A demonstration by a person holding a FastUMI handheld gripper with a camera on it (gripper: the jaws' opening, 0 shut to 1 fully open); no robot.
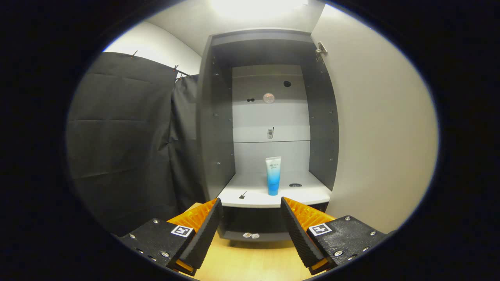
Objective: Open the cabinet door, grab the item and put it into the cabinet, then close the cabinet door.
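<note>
A dark cabinet [218, 117] stands straight ahead with its door [375, 128] swung wide open on the right. A blue and white tube [273, 175] stands upright on its cap on the cabinet's white shelf [250, 195], beyond the fingers and apart from them. My gripper [251, 212] is open, its fingers spread wide just in front of the shelf's edge, with nothing between them.
Black cloth [125, 136] hangs to the left of the cabinet. A wooden floor or tabletop [250, 257] lies below the fingers. A hinge [321, 50] sits at the door's top. Small fittings and holes dot the cabinet's back panel and shelf.
</note>
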